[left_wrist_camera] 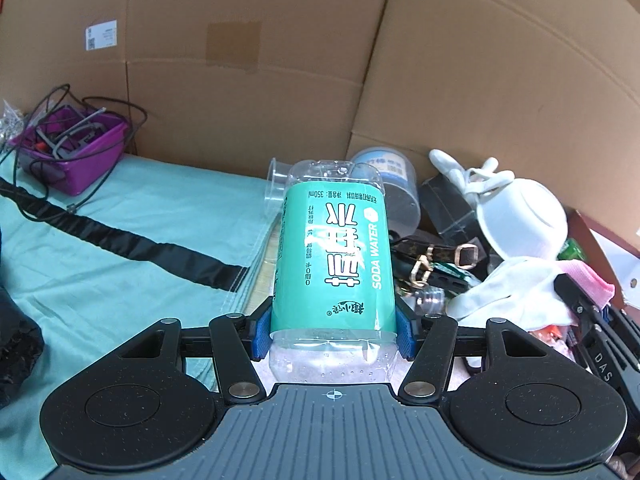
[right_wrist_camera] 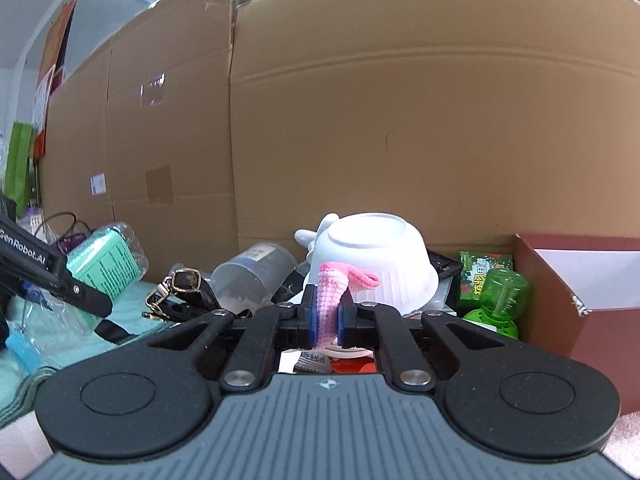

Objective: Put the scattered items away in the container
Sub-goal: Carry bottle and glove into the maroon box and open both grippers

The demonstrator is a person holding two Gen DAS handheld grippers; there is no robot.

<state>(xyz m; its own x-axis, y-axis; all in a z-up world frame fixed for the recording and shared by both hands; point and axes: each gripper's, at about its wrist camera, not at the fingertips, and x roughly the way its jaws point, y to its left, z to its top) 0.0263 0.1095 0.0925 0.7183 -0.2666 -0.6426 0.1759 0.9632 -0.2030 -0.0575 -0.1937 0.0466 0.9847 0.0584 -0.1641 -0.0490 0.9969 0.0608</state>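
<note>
Left gripper (left_wrist_camera: pixel 332 336) clamping soda water bottle (left_wrist_camera: pixel 334 252), holding it raised over clutter. Right gripper (right_wrist_camera: pixel 327 326) pinching pink knitted cloth (right_wrist_camera: pixel 334 292). Red-brown box (right_wrist_camera: pixel 576 304) sitting at right; bowl (right_wrist_camera: pixel 376 256), strap (right_wrist_camera: pixel 180 286), green bottle (right_wrist_camera: pixel 500 300) apparently awaiting tidying.

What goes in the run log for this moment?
left gripper: shut on soda bottle | right gripper: shut on pink sock | red box: right, open

Tall cardboard wall (left_wrist_camera: pixel 280 92) behind; purple bin (left_wrist_camera: pixel 76 152) of cables on teal cloth (left_wrist_camera: pixel 120 232).
</note>
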